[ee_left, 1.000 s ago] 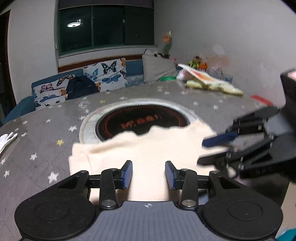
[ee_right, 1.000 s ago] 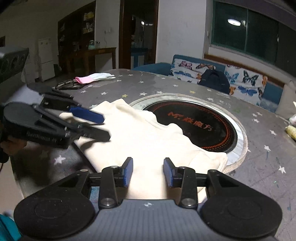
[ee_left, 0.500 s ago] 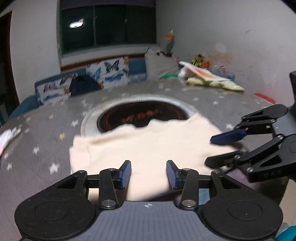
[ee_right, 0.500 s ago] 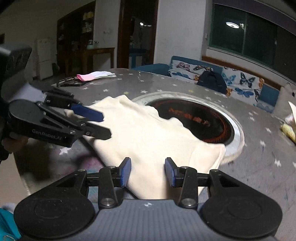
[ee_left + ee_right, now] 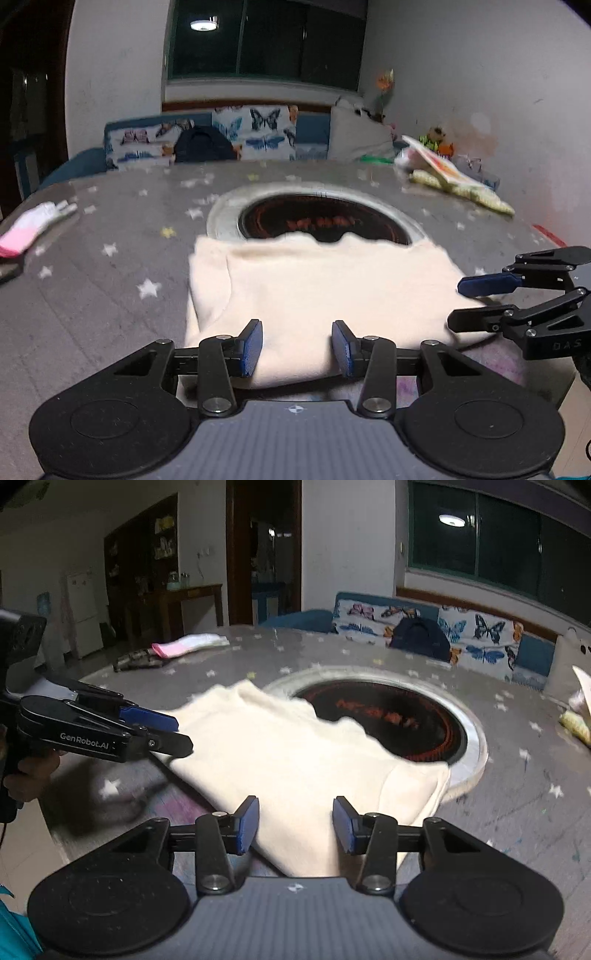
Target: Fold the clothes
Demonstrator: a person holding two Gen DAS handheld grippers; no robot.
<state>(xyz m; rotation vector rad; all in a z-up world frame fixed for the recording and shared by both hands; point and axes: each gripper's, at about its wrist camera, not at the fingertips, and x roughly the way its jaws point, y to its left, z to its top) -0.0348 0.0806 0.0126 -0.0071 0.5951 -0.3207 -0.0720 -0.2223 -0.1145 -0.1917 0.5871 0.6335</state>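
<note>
Both grippers hang with jaws wide, holding nothing: my left gripper [image 5: 296, 345] and right gripper [image 5: 295, 825] each frame the near edge of the cream garment [image 5: 317, 291], which lies partly folded at the near edge of the table [image 5: 92, 288], its far hem lapping over the round inset hob [image 5: 388, 716]. For a clean fold I'd pinch the two near corners level and carry them together. Blur hides the layers; the garment is possibly a sweater, and its near hem is cut off behind my fingers.
</note>
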